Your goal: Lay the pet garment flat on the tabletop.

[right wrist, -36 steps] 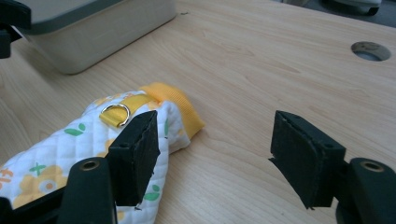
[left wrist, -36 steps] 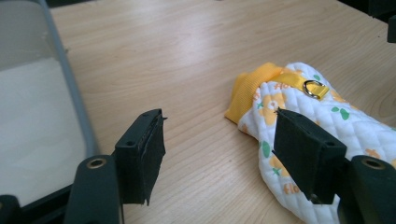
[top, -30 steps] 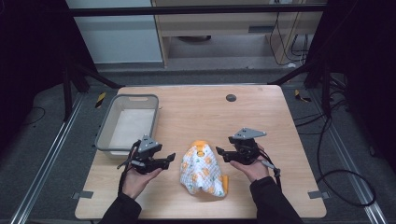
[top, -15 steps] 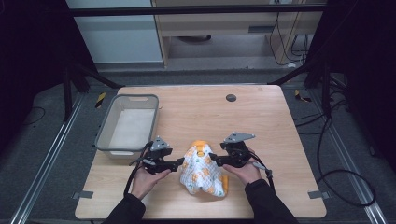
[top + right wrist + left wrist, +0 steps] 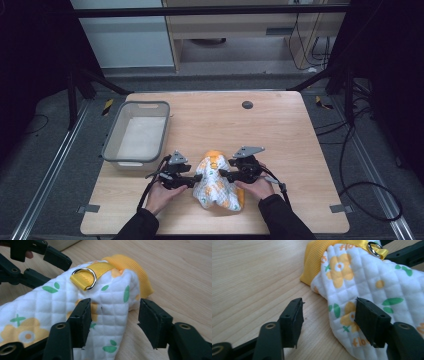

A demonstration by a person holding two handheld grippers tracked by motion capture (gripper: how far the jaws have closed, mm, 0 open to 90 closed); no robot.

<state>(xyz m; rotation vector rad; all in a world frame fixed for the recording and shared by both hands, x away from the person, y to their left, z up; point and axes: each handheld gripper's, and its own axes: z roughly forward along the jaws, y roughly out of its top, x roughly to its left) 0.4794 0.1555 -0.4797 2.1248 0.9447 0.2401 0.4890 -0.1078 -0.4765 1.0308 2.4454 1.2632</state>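
The quilted garment lies near the worktop's 6 o'clock edge, long axis running 11 to 5. The left hand-held gripper at its 9 and the right hand-held gripper at its 3 have just been closing, jaws open astride its edges, equally near.

quilted garment cut off by right and bottom edges in left gripper view; printed lettering partly hidden by fingers.

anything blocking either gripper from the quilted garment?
Nothing visible. The left gripper and right gripper flank the floral quilted garment, jaws just closing, each straddling an edge of the fabric, pads not yet pressing. Only bare table lies around it.
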